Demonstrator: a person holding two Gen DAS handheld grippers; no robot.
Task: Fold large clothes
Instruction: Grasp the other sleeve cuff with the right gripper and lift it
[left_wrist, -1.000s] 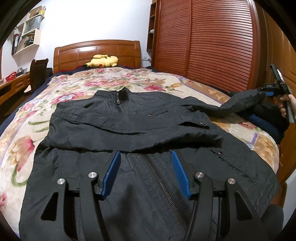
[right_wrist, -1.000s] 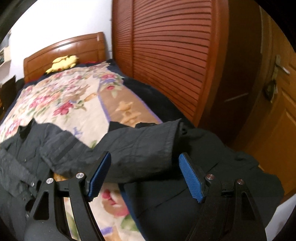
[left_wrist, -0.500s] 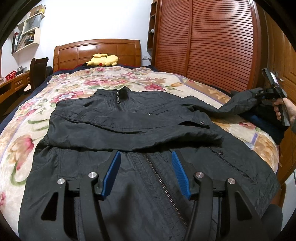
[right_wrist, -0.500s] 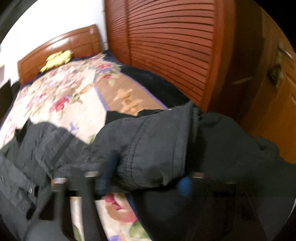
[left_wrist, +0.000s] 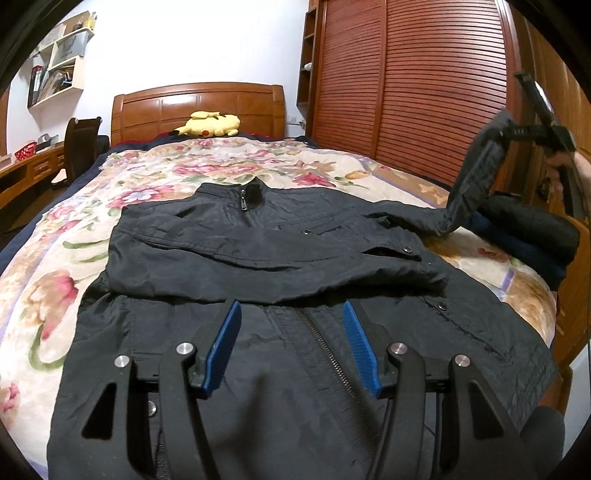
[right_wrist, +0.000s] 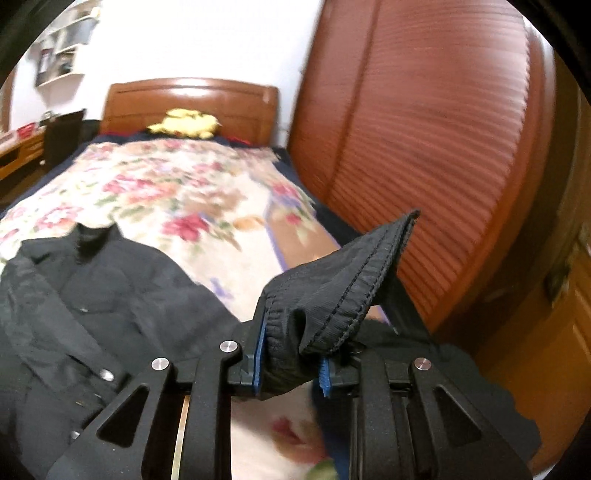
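Black jacket (left_wrist: 280, 266) sleeve (right_wrist: 332, 302) pinched in right gripper (right_wrist: 290, 365).

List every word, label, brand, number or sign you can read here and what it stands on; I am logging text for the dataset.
No text can be read in either view.
Books and boxes on the white wall shelf: any print is too small to read.
Black zip-up jacket on the floral bedspread: no label or brand shows.
Yellow plush toy: no writing shows.
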